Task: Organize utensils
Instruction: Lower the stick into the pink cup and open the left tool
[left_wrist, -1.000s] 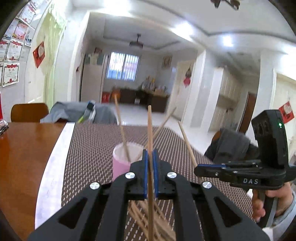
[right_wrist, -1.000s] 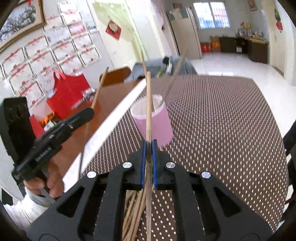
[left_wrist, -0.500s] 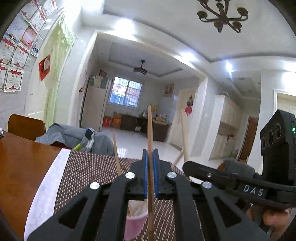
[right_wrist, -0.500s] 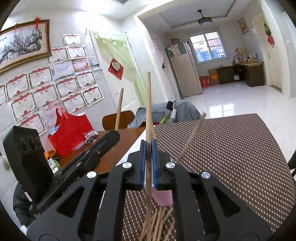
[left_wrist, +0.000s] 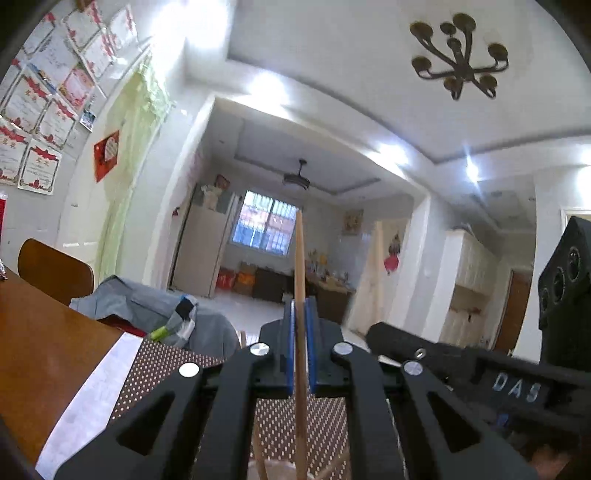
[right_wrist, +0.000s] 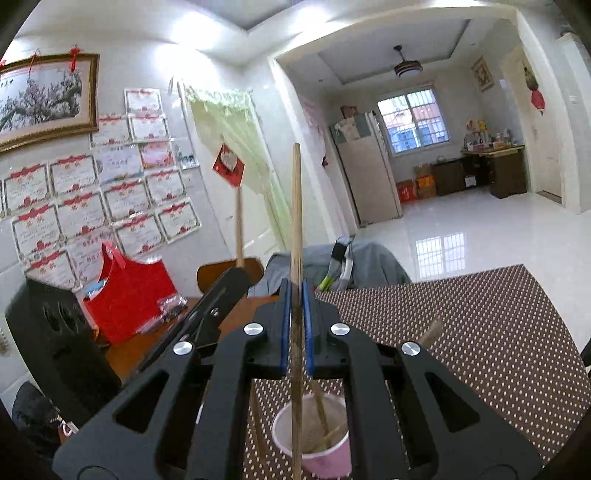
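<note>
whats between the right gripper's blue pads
A single upright chopstick is pinched between the right gripper pads, its lower end over the pink cup, in the right wrist view.

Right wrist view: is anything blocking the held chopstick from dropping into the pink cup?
Nothing visible blocks it. The chopstick in the right gripper stands upright over the pink cup, whose mouth is open apart from a few chopsticks leaning inside.

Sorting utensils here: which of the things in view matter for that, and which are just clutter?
Job: chopstick in left gripper; chopstick in right gripper; pink cup holding chopsticks.

Clutter: red bag; grey clothing; dotted mat.
</note>
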